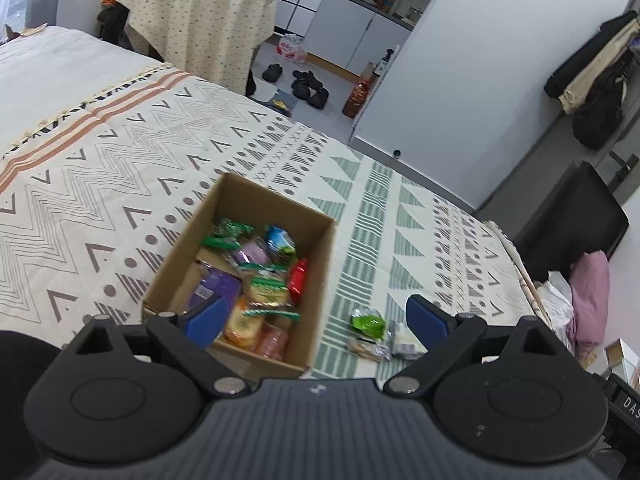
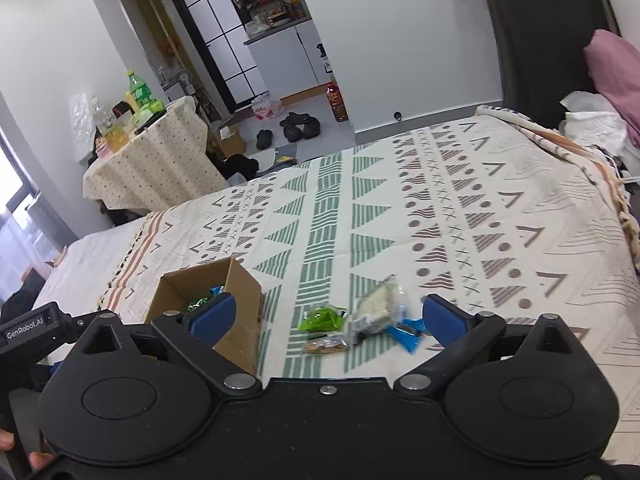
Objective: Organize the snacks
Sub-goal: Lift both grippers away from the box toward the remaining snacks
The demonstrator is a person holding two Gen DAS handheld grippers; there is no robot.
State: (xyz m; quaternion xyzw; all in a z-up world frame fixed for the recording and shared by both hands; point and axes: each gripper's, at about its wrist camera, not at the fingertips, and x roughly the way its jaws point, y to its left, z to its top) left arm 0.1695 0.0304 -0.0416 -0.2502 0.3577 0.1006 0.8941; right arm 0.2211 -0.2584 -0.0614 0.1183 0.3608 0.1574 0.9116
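A brown cardboard box point(image 1: 276, 208) lies on the patterned bedspread point(image 1: 120, 160), filled with several wrapped snacks point(image 1: 260, 280). My left gripper point(image 1: 316, 320) hovers open over the box's near right corner, nothing between its blue pads. Right of the box lie loose snacks: a green packet point(image 1: 368, 322), a cracker packet point(image 1: 368, 348) and a pale one point(image 1: 404, 342). In the right wrist view the box point(image 2: 240, 300) is at lower left. My right gripper point(image 2: 328, 316) is open above the green packet point(image 2: 322, 316), cracker packet point(image 2: 325, 345), pale wrapped bar point(image 2: 376, 308) and blue packet point(image 2: 408, 332).
A draped side table point(image 1: 200, 20) with bottles stands beyond the bed. Shoes point(image 1: 308, 84) lie on the floor near the kitchen doorway. A dark headboard point(image 2: 548, 40) and pink pillow point(image 2: 616, 68) sit at the bed's far right. The other gripper's body point(image 2: 32, 328) shows at left.
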